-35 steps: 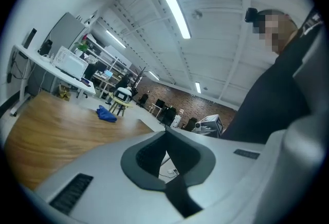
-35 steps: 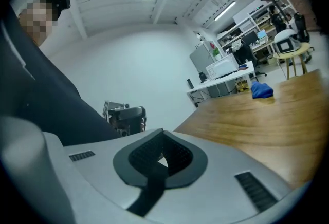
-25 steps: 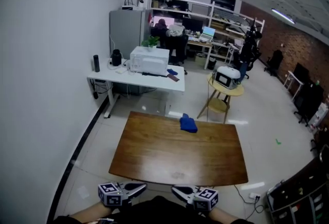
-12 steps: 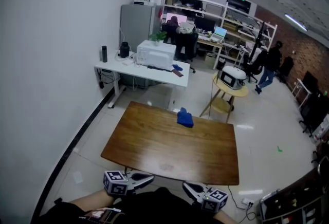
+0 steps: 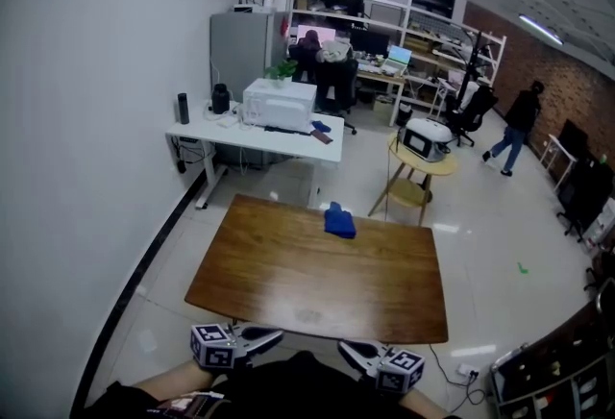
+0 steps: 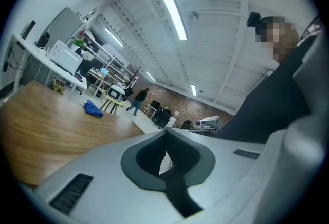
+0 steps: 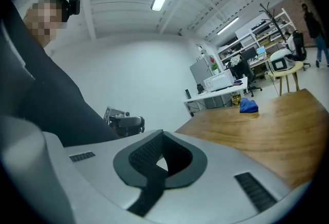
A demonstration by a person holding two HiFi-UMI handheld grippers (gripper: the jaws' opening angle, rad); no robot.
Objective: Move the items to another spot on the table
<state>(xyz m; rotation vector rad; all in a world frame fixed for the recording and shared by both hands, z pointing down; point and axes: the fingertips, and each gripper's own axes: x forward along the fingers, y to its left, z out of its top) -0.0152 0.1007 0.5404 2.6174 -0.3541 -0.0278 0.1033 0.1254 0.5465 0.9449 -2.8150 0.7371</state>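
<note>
Blue cloth [image 5: 338, 220], perhaps, near far edge of table [image 5: 288, 297].

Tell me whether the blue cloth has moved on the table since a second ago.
No. The blue cloth still lies at the middle of the wooden table's far edge; only the camera shifted.

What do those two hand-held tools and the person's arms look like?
The left gripper and right gripper each have a smooth light-grey body tapering to two jaws lined with black textured pads. Each carries a white cube printed with black square markers. The person wears dark clothing.
</note>
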